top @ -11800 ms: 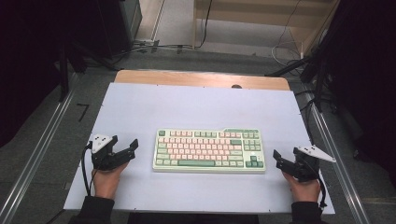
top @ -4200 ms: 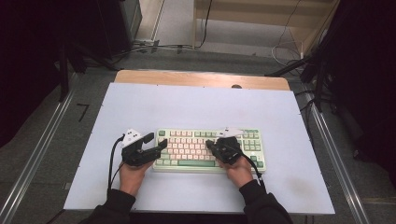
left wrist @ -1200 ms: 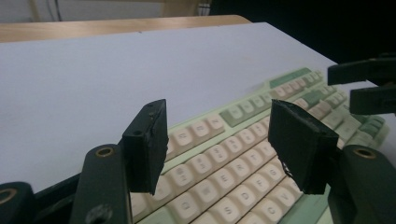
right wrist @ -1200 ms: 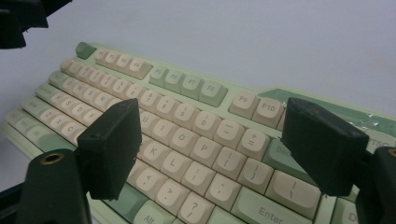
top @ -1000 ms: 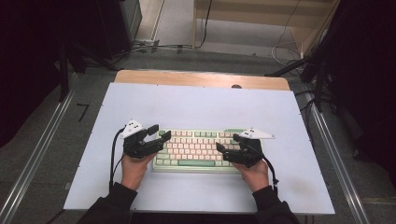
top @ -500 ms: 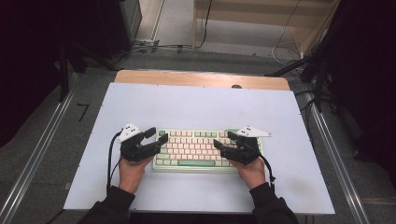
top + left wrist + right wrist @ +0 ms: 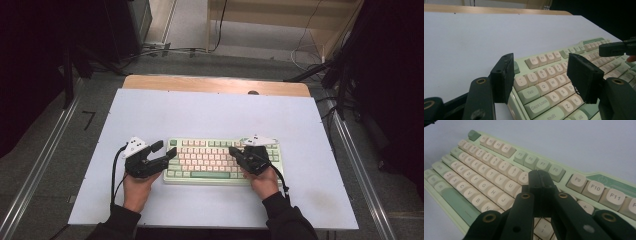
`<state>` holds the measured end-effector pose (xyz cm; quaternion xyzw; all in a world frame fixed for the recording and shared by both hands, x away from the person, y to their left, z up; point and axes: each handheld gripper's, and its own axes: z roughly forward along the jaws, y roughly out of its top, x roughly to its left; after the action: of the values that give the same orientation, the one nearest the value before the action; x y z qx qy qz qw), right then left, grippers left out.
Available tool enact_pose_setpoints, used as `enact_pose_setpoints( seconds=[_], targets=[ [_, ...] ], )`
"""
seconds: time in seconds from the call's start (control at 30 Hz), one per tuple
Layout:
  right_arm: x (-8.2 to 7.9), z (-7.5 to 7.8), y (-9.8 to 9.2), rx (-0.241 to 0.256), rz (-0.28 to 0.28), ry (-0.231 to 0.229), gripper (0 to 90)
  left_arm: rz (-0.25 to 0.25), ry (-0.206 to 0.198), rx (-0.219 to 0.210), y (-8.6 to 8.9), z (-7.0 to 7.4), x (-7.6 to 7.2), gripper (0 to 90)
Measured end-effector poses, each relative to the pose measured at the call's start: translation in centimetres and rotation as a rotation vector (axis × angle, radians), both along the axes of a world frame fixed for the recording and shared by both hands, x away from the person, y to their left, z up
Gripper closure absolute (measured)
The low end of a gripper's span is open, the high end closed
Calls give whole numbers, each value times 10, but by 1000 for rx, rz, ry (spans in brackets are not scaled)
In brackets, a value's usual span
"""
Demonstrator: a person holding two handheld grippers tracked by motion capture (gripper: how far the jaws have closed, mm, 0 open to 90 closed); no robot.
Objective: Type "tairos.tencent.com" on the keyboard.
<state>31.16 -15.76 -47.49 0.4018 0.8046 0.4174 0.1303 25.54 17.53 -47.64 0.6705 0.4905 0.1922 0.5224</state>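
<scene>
A green and cream keyboard (image 7: 222, 160) lies mid-tabletop; the right tool (image 7: 539, 178), jaws together, should press one key squarely while the left tool (image 7: 541, 75), jaws apart, straddles the keyboard's left end

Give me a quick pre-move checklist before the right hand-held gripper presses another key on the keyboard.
1. Right hand-held gripper shut to one tip: ok.
2. Tip over the keyboard, in the number row area: ok.
3. Which key lies under the tip: cannot tell, jaws hide it.
4. Left hand-held gripper open, at the keyboard's left end: ok.
5. Keyboard flat on the white table: ok.
6. Tip touching a key: cannot tell.
</scene>
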Motion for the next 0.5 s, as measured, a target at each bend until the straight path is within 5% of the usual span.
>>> enact_pose_setpoints(
  seconds=[0.5],
  targets=[
    [2,-6,4,-24,7,32,875,-5,6,5,-1,-1,1,399]
  ],
)
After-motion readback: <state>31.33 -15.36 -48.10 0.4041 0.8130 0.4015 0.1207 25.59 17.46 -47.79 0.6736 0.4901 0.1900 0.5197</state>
